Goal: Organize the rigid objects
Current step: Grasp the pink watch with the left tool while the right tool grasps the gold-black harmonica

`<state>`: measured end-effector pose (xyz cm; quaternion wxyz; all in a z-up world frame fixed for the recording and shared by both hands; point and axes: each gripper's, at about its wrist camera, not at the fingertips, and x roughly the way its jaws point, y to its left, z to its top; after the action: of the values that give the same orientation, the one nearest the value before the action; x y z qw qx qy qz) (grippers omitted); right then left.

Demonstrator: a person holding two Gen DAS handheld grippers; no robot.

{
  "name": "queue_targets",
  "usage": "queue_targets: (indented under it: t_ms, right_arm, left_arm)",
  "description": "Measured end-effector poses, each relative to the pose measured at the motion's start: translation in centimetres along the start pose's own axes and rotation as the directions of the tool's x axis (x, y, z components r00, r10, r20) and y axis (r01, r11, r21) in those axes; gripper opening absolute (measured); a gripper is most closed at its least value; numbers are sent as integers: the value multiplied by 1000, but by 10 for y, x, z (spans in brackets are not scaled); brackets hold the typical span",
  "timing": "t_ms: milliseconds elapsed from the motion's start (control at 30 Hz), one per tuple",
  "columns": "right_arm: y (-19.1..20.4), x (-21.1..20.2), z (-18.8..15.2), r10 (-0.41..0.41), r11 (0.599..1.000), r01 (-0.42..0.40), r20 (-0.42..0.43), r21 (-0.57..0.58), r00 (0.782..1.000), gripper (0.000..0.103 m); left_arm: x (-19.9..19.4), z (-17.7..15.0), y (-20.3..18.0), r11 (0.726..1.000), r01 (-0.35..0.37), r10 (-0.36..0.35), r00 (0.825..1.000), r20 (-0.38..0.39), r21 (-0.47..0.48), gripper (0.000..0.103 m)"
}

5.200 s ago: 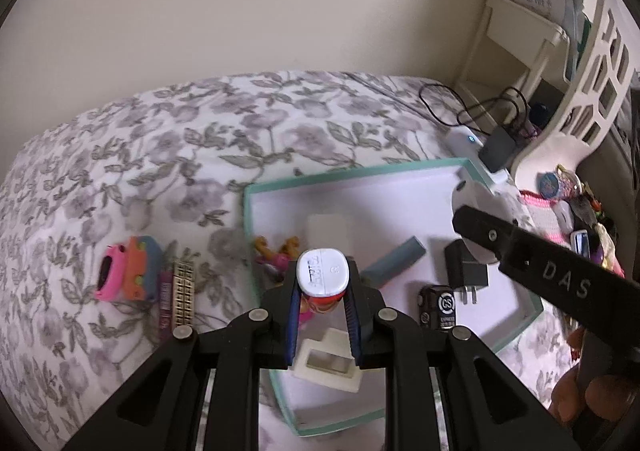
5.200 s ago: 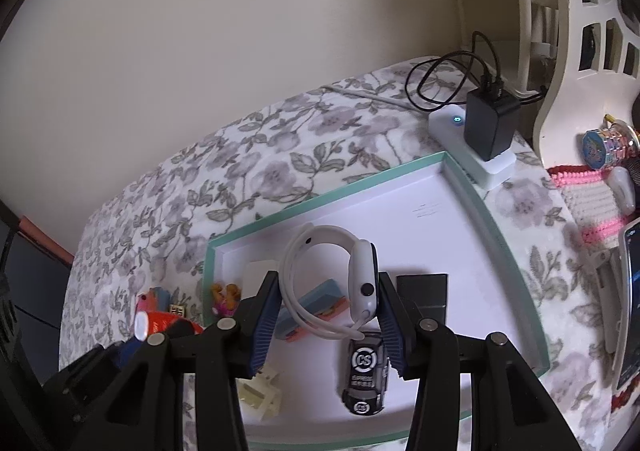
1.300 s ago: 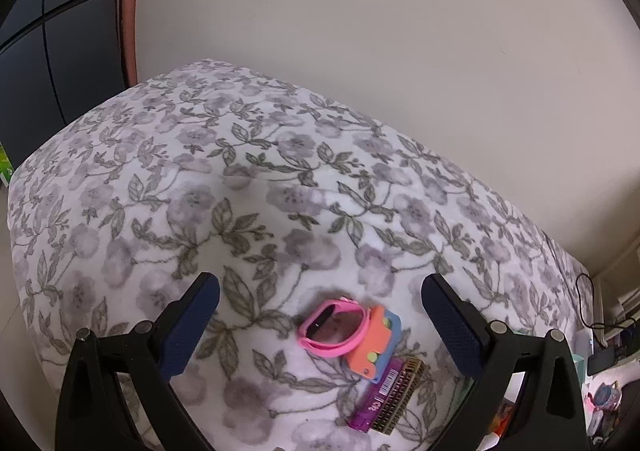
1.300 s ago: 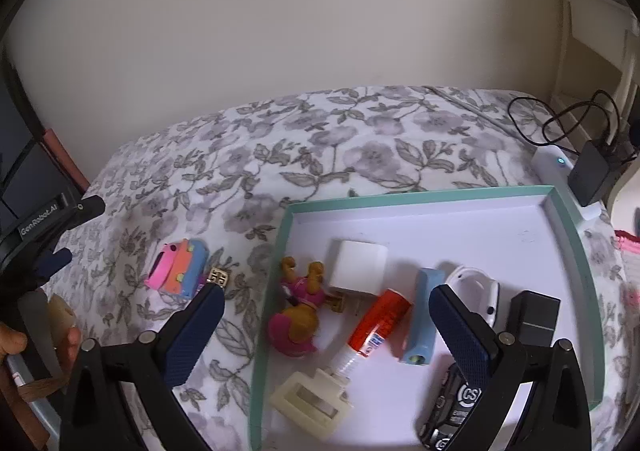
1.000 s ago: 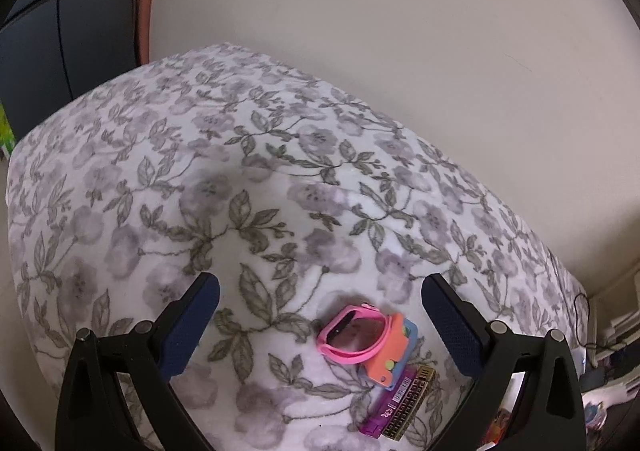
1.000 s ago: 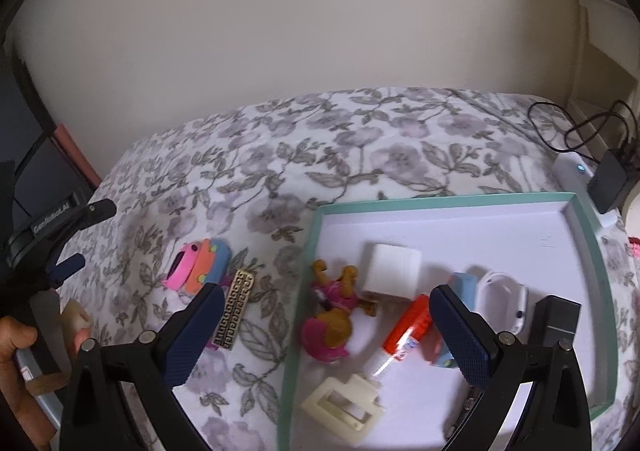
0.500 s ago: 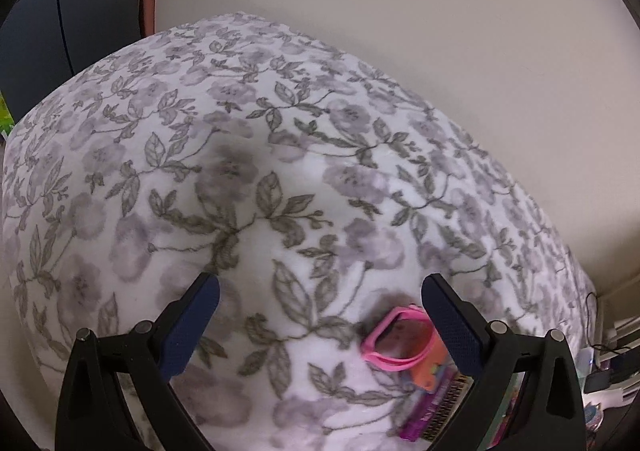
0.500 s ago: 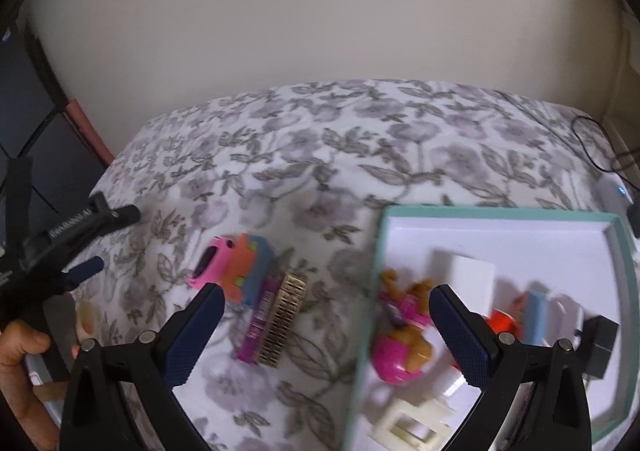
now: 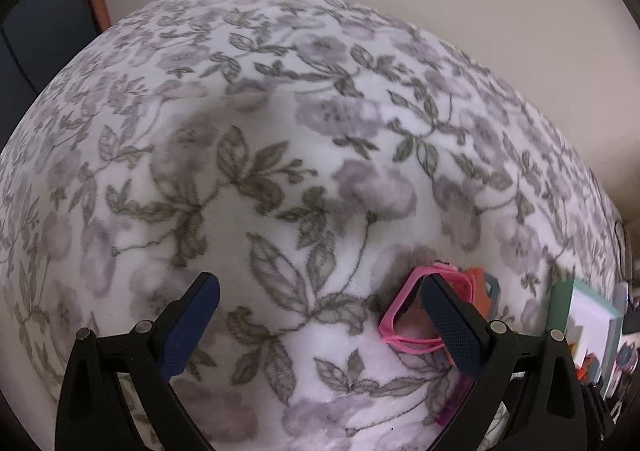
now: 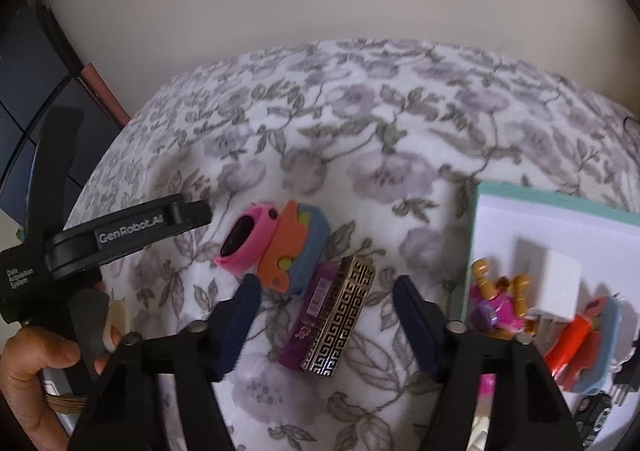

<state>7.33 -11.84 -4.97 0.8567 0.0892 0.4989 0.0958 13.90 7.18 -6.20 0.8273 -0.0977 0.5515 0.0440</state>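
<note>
on a floral bedspread point(image 10: 360, 155), a person's hand point(image 10: 36, 363) at eight o'clock in the right wrist view steers the left gripper point(image 9: 316, 321), jaws wide and empty, its right finger just beside a pink watch point(image 10: 248, 239) near centre. the watch lies against an orange-and-blue toy point(image 10: 298, 251). at six o'clock the right gripper point(image 10: 326, 317) is closing around a purple box point(image 10: 310, 315) and a gold-patterned case point(image 10: 342, 315) lying side by side, pads not yet touching. at three o'clock waits the teal-rimmed tray point(image 10: 560, 205), already crowded. the risk: the closing jaws may catch both pieces and drop one on the soft cover.
</note>
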Motion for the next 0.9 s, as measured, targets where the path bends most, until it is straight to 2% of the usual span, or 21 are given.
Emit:
queue_targets:
  t_ms: [67,133,167,200,267,367,400,567,667,833,867,900]
  right_arm:
    - [-1,6,-1,3,1000,-3,-20,10,1000,54]
    - [-3,12,-3,8,1000,-7,-40,25,999,53]
    - [-4,14,-4,12,999,-10,-46,30,999,49]
    - [-4,16,-5,15,999,-13,-53,35,998,47]
    - [-5,19,-6,13,999,-11,-69,40,998,47]
    - [-4,23,-8,14,999,-11,-86,38,996,42]
    - [-4,24,-9,11,999,-7,-93,38,996,42]
    - [-4,26,-10,6,999,-2,-105,39,994,39]
    - [-8,31,-12,-11,998,18,-137,54,991,37]
    - [-12,30,-12,8,997,2,-132,75,991,34]
    - [-12,30,-12,9,997,2,-133,79,991,32]
    - [-13,30,-12,9,996,3,-134,86,991,28]
  left_arm:
    - [4,-1,-5,1000,5,-5,1000,-8,21,100]
    - [5,-1,-8,999,7,-6,1000,-11,35,99]
    - [6,-1,-11,999,9,-8,1000,-13,51,97]
    - [6,-2,-14,998,8,-8,1000,-12,67,89]
    - [9,-3,-20,995,2,0,1000,-24,100,80]
    - [15,-6,-26,992,25,-20,999,-43,123,77]
    - [16,-7,-28,991,32,-26,999,-47,130,70]
    - [22,-12,-40,981,35,-21,997,-72,192,46]
    - [23,-14,-46,971,6,8,998,-58,237,41]
    - [23,-16,-53,965,-17,27,999,-33,262,39]
    - [23,-16,-53,965,-13,23,999,-34,261,36]
    - [22,-16,-52,966,-11,20,999,-34,260,29]
